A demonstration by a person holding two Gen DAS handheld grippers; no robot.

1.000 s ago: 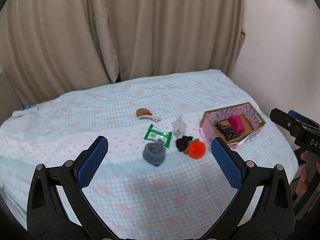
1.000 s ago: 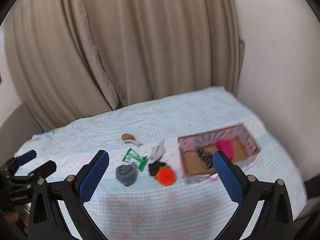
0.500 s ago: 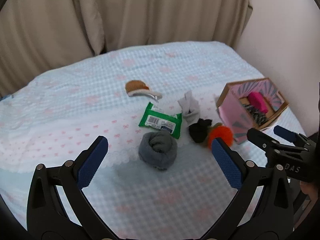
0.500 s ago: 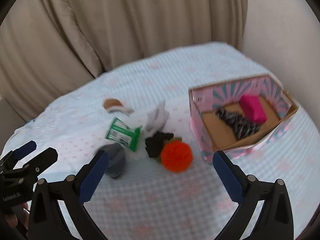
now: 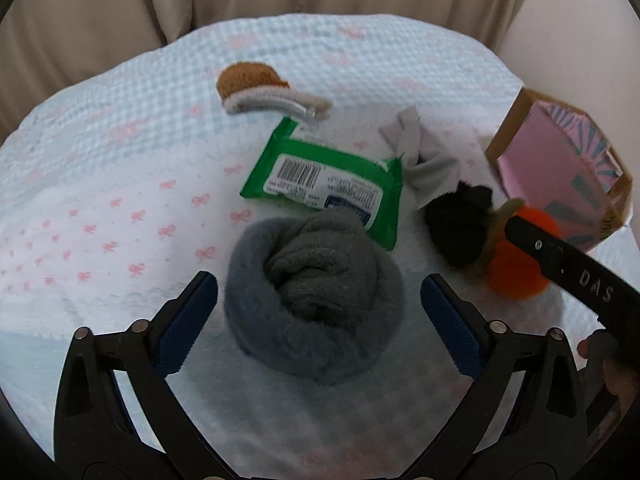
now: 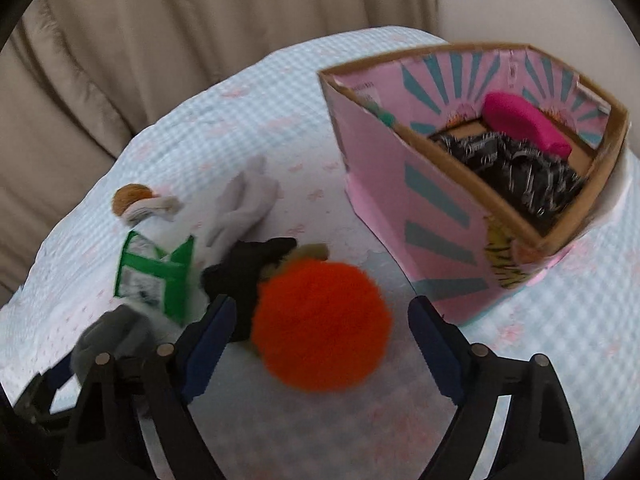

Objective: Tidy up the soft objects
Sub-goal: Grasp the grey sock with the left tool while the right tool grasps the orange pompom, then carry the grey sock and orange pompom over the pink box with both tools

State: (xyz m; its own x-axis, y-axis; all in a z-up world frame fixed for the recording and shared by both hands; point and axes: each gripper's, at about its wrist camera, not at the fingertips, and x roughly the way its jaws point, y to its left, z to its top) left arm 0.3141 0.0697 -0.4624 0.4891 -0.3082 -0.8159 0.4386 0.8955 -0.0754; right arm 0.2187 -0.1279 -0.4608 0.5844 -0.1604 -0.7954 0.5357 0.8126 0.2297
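On the bed, the left tool straddles the rolled grey sock and the right tool the orange pompom, both sets of jaws closing, pads not yet touching, box just right.

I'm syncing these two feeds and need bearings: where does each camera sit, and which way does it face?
Left wrist: on the left gripper, angled down at the rolled grey sock; closing jaws straddle it; the right gripper crosses at right.
Right wrist: on the right gripper, angled down at the orange pom-pom; closing jaws straddle it.
Shared: sock, pom-pom, green wipes pack, pink box.
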